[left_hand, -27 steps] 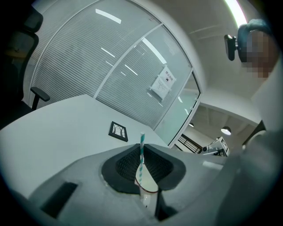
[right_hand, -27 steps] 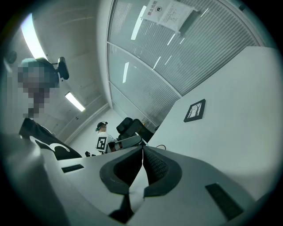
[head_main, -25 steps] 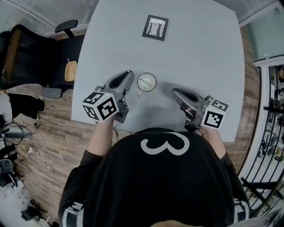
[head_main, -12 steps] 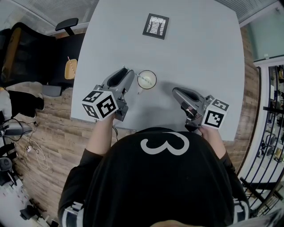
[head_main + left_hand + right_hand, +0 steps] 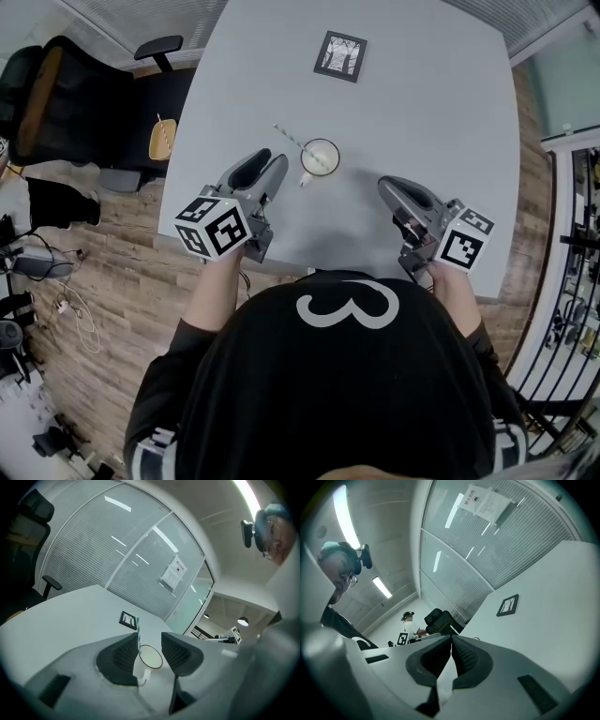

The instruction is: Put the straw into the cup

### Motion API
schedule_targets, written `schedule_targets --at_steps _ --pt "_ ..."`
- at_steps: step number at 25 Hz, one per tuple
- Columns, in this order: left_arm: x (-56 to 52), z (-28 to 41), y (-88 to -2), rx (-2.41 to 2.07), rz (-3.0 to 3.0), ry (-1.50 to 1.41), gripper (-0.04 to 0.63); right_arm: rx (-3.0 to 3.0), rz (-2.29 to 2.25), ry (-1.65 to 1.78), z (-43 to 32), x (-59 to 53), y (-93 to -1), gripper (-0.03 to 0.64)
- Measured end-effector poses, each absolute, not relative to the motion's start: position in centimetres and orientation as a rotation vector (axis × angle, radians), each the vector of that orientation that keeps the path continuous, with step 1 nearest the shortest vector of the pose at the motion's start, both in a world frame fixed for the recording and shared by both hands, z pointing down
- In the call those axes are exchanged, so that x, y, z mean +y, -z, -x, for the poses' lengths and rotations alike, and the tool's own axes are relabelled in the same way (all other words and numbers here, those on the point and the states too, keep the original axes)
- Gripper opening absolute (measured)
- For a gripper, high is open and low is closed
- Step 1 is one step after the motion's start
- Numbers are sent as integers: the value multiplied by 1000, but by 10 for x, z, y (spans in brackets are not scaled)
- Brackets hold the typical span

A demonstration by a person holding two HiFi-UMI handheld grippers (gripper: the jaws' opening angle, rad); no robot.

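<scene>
Straw in cup, L gripper opening — empty

1. The person wears a black shirt with a large white looping mark, shaped like a 3, across it.
2. Its sleeves are black and end in white bands.
3. The left claw has a smooth, rounded grey shell. Its jaws are opening, and the pads press on nothing.
4. The right claw has the same grey moulded shell.
5. Each claw carries a white marker cube printed with bold black square patterns.
6. The inner pads are black with a fine mesh texture.
</scene>
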State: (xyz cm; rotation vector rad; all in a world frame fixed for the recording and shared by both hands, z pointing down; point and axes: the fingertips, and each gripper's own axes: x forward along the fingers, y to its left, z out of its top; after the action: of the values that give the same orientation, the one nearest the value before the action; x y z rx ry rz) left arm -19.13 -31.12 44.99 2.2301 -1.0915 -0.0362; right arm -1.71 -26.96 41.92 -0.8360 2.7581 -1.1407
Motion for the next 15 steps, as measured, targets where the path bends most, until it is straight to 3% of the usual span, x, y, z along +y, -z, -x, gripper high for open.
schedule_targets --at_steps 4,8,15 --pt "-293 181 -434 -1023 -2288 25 136 2772 808 1102 22 -265 -410 15" --pt "-266 163 -408 -947 -2360 57 52 2779 788 1035 25 -249 -396 15" --pt "-197 131 -378 -764 -2509 6 17 2823 738 903 39 -196 -378 14"
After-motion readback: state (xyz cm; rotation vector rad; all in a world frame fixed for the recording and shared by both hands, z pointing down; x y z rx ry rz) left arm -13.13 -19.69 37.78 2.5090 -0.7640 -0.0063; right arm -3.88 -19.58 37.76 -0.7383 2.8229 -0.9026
